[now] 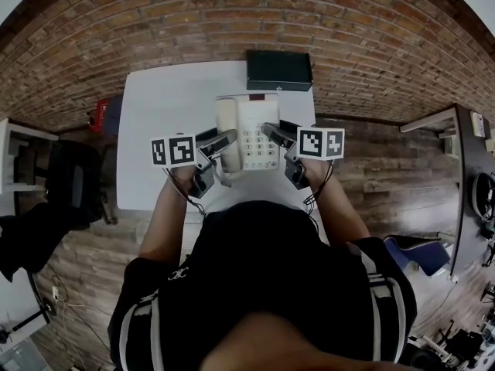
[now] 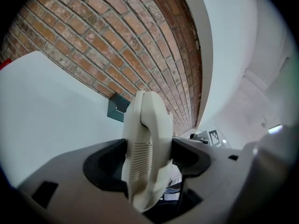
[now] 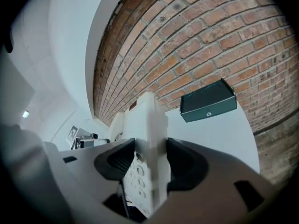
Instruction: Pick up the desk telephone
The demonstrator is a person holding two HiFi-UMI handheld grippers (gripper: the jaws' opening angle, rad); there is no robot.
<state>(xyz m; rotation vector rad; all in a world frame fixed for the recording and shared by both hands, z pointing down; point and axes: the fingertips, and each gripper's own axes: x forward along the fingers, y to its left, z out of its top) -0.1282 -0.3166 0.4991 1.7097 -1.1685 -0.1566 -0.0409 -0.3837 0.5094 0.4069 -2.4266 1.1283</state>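
A cream desk telephone (image 1: pixel 255 132) lies on the white table (image 1: pixel 162 122), its handset (image 1: pixel 227 134) along its left side. My left gripper (image 1: pixel 223 143) is shut on the handset (image 2: pixel 147 143), which fills the gap between the dark pads (image 2: pixel 105 164). My right gripper (image 1: pixel 272 132) is shut on the right edge of the telephone's base (image 3: pixel 150 134), with keypad buttons (image 3: pixel 138 172) showing just left of that edge. Whether the telephone is off the table I cannot tell.
A black box (image 1: pixel 279 69) sits at the table's far edge by the brick wall (image 1: pixel 155 22), also visible as the black box (image 3: pixel 208 101) and black box (image 2: pixel 117 108). A red item (image 1: pixel 99 114) and black chair (image 1: pixel 69 180) stand left; another desk (image 1: pixel 464 161) is right.
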